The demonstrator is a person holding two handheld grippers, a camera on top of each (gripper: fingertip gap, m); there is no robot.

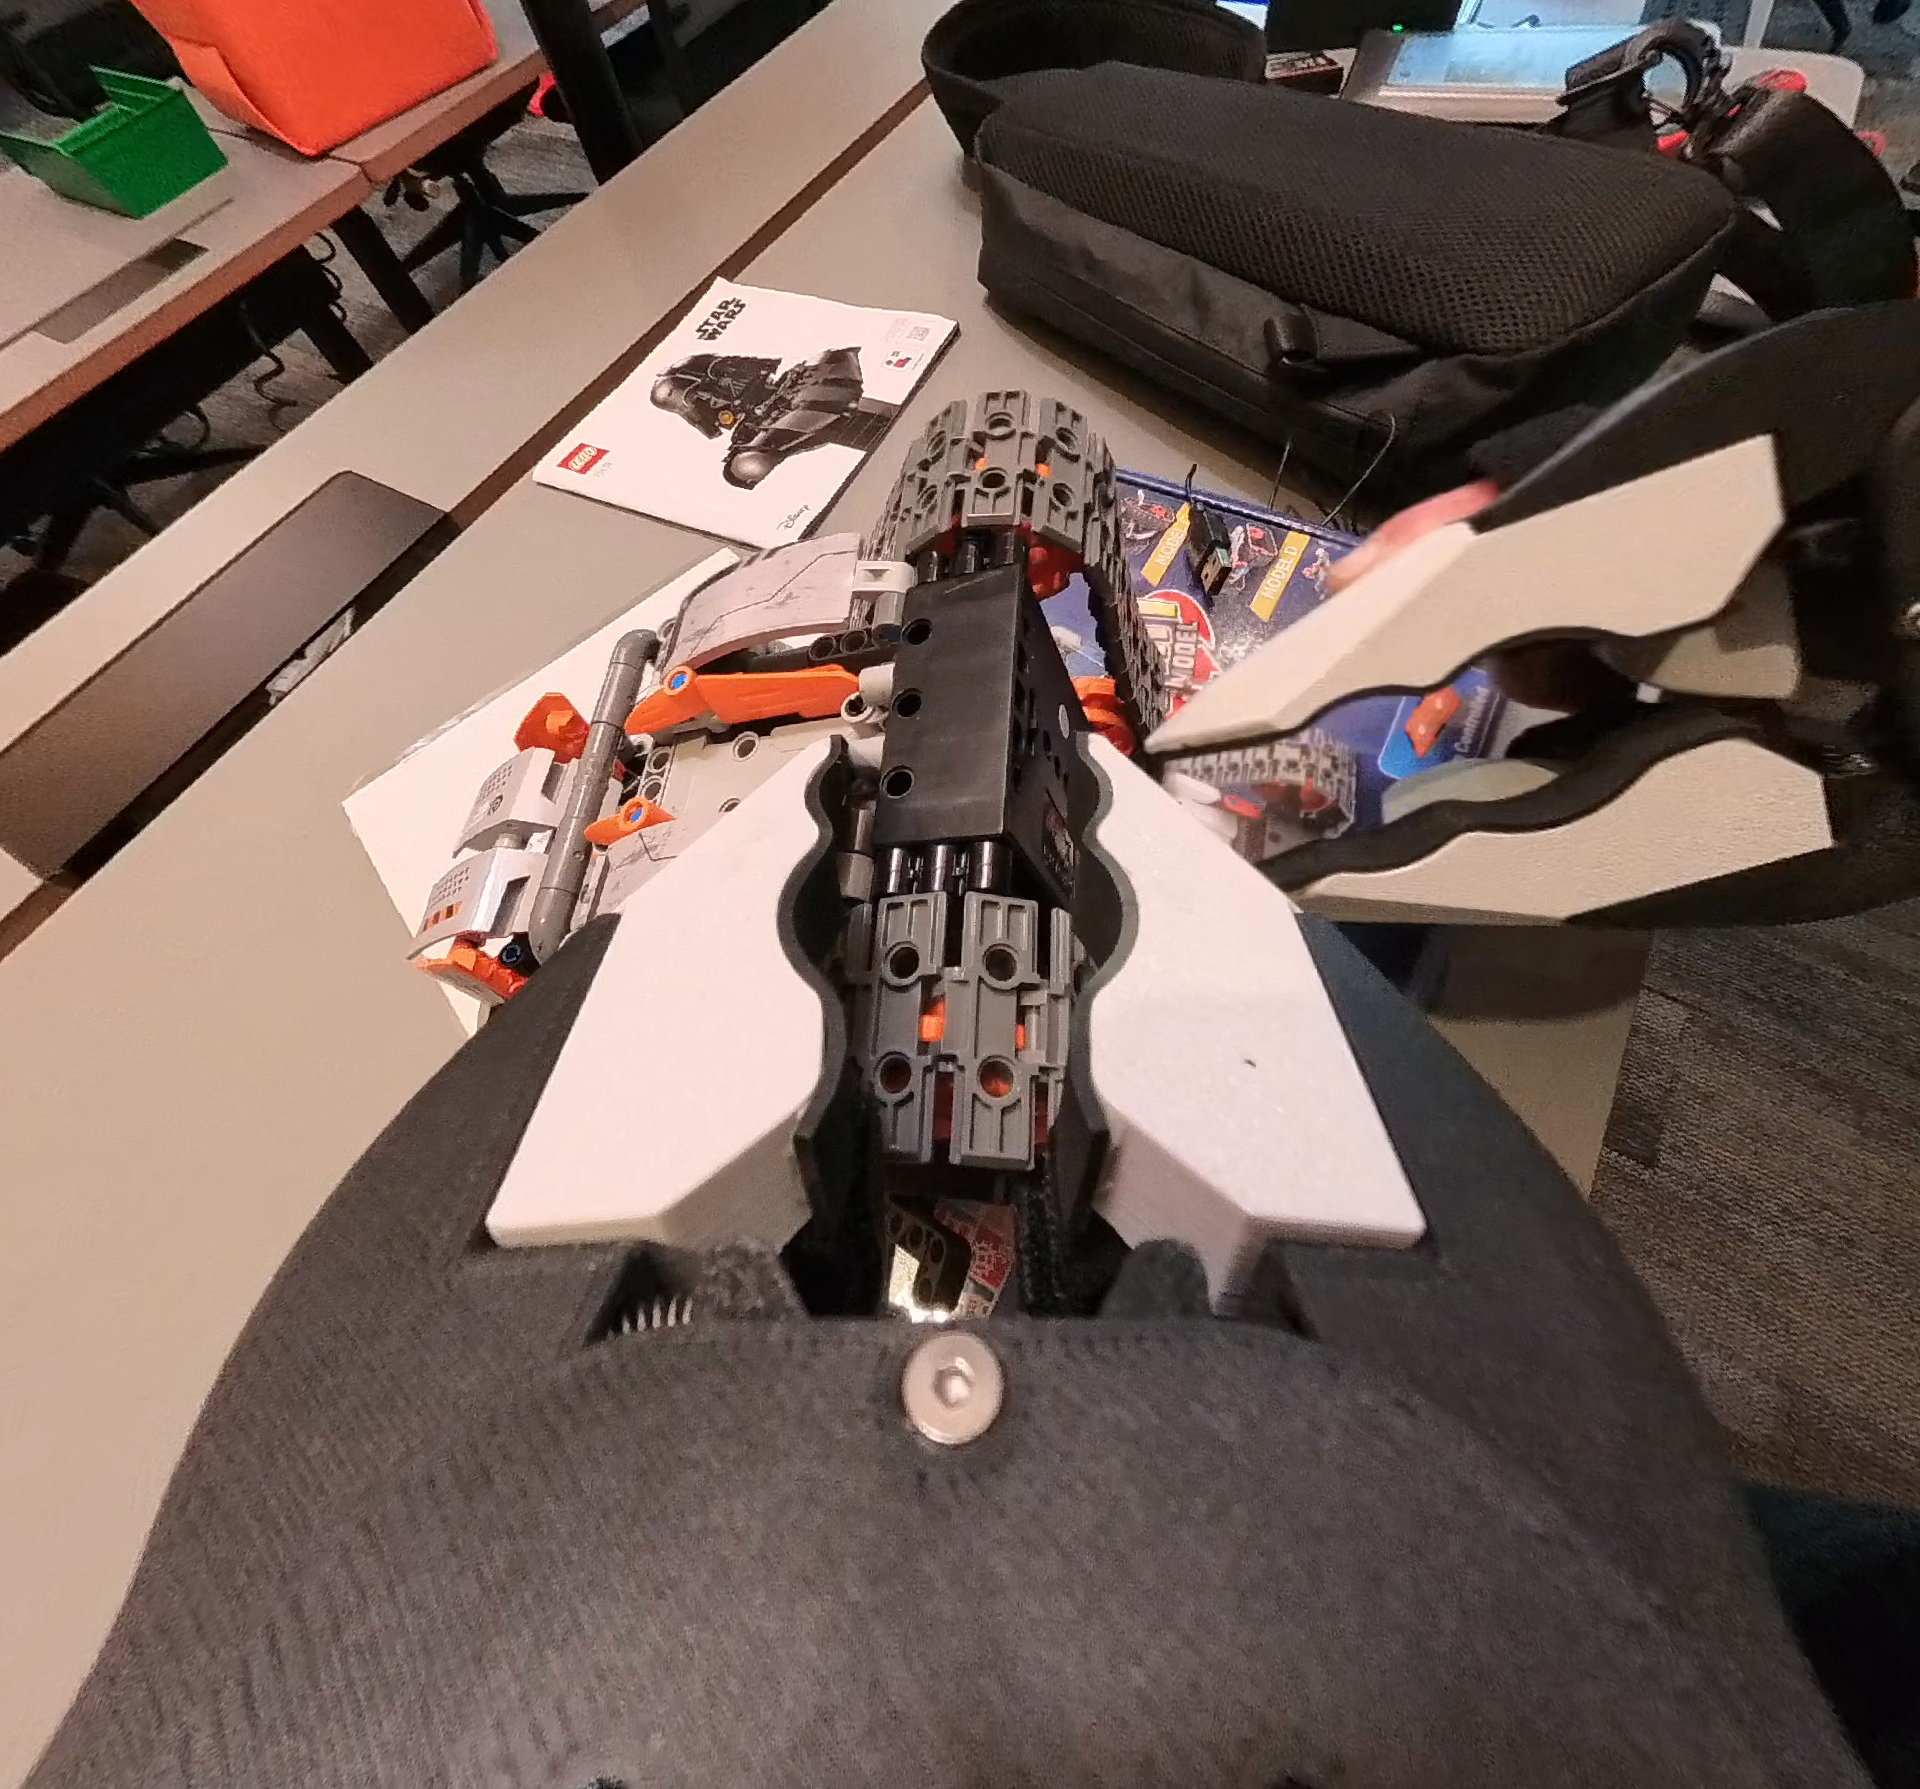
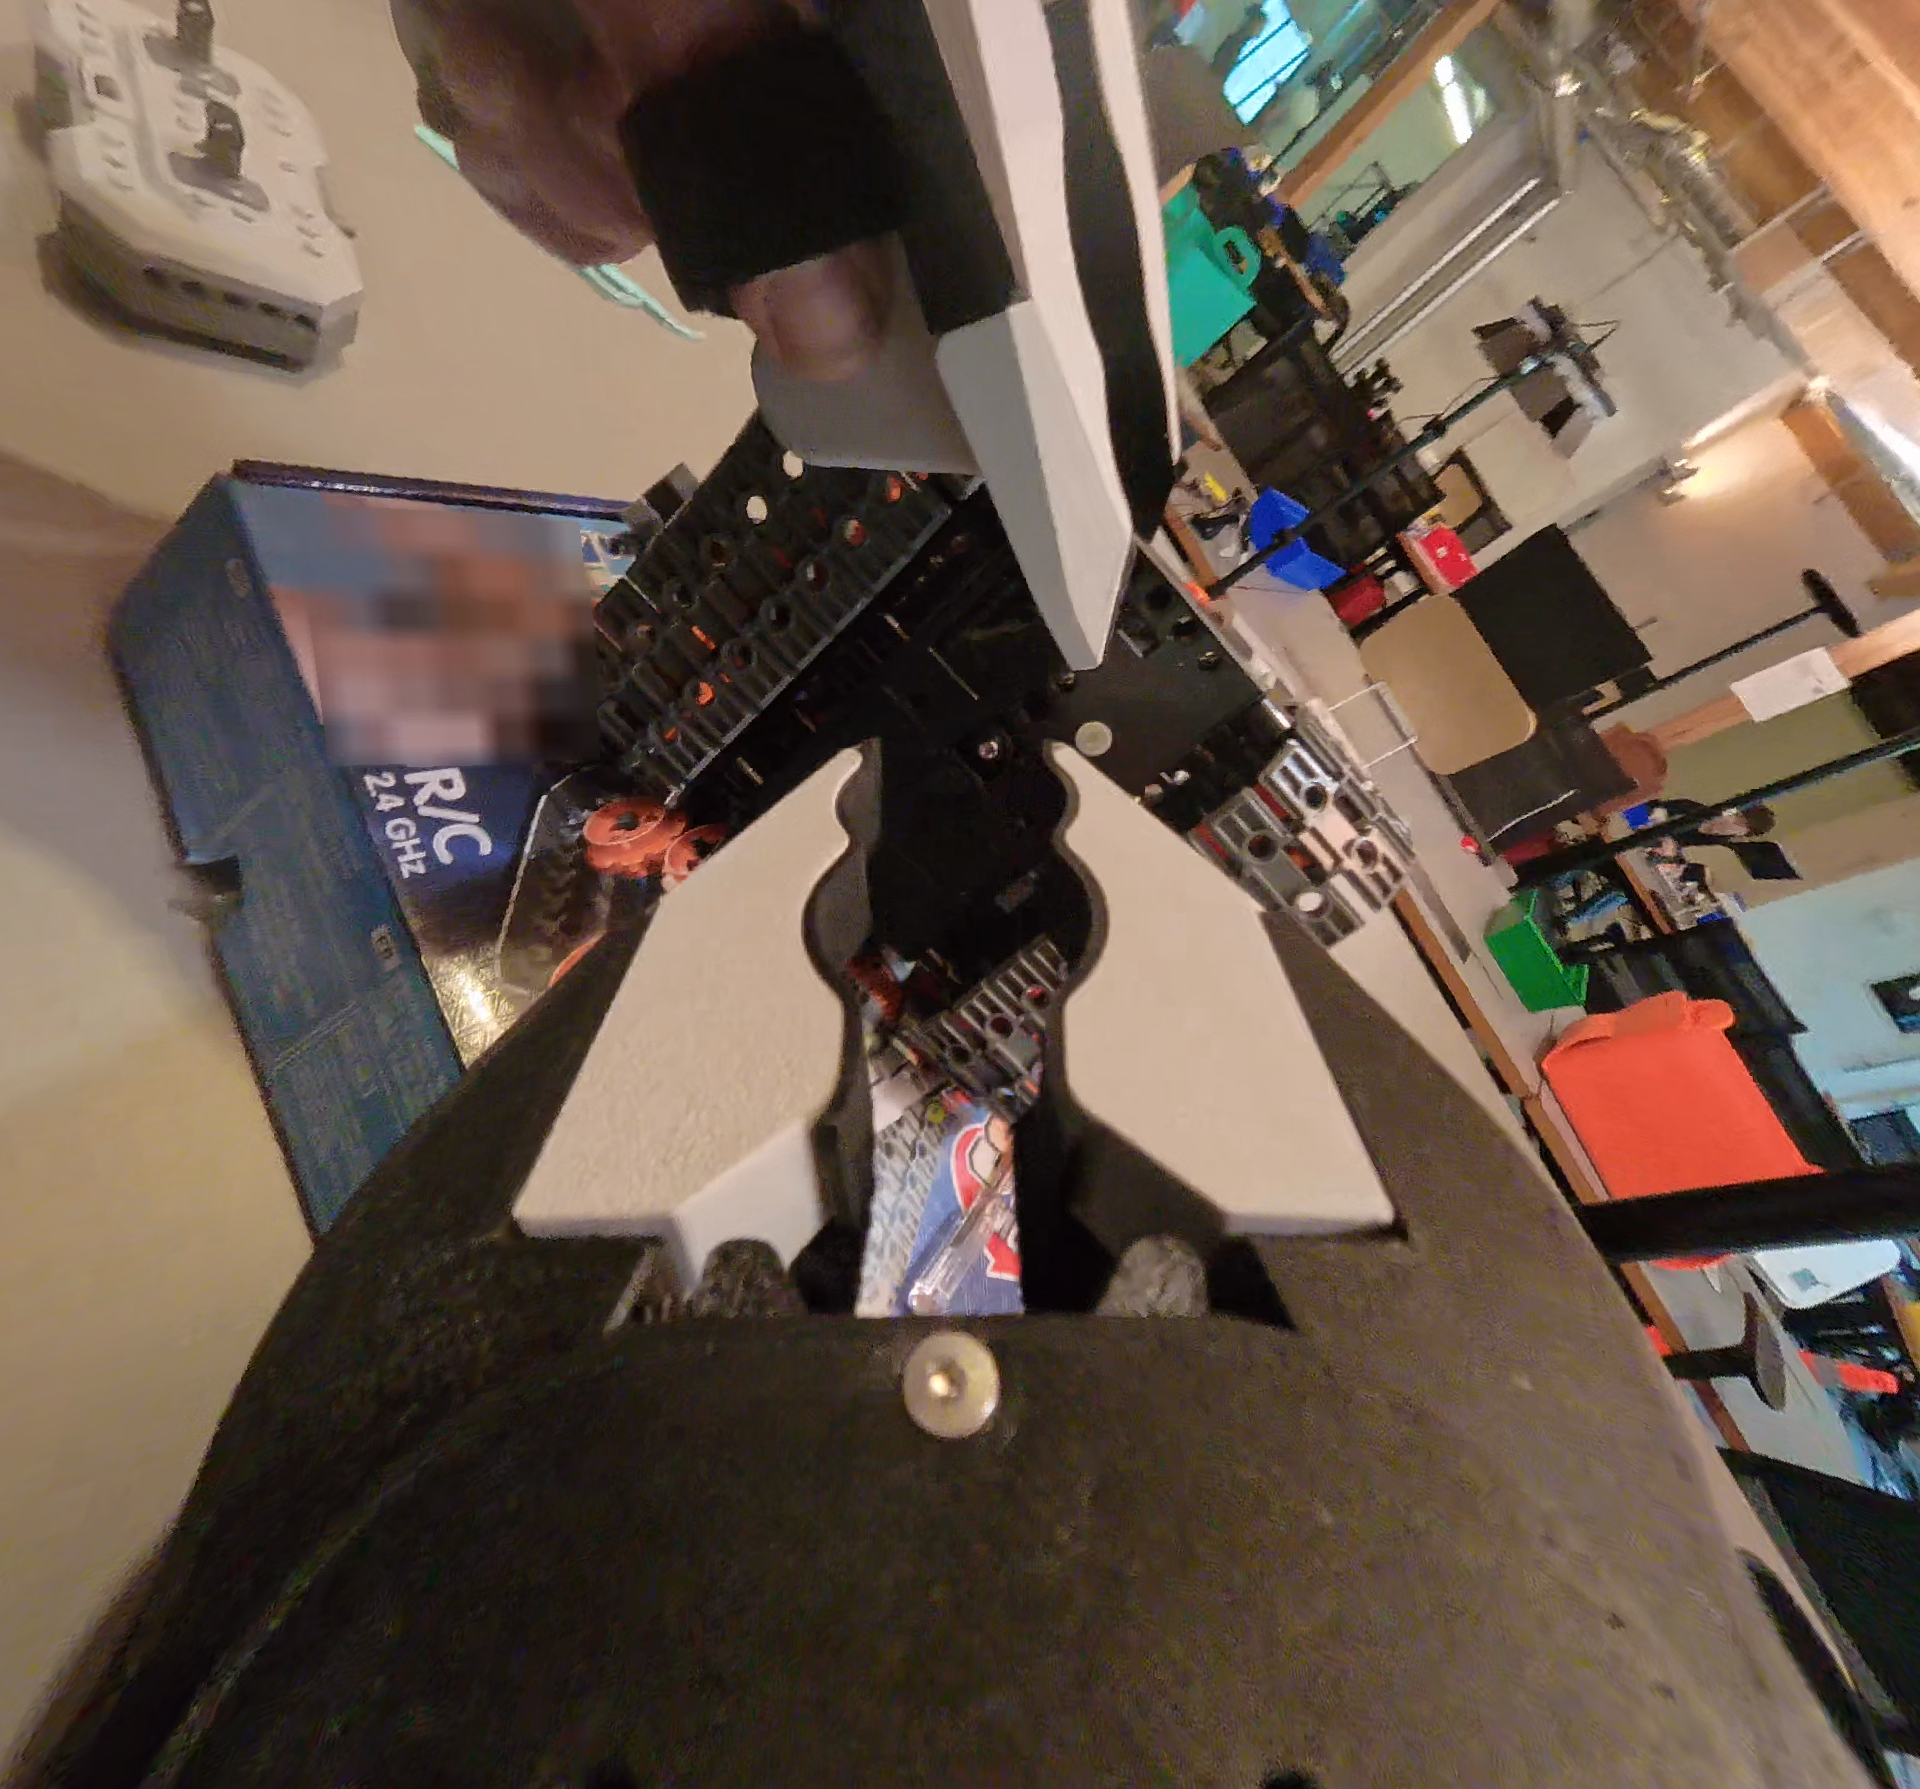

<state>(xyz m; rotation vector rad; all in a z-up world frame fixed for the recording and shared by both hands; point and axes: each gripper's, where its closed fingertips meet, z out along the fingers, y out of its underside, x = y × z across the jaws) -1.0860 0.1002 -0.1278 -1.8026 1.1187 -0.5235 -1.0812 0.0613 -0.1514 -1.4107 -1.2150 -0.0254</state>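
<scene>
Open-plan office behind, grey tabletop [image 1: 260, 1064] up front, strewn with a building-set booklet [image 1: 748, 409], a black mesh bag [image 1: 1351, 212] and a blue toy box [image 2: 281, 856]. Left claw [image 1: 961, 773] clamped round a tracked brick-built vehicle [image 1: 966, 763], black block and grey tread wedged between the white fingers [image 1: 717, 991], long axis running straight away along the claw. Right claw [image 2: 961, 768] reaching in from the right side, fingers narrowly parted, closed on the same vehicle's black underside, rolled hard sideways. Grey remote controller [image 2: 187, 181] lying well apart
</scene>
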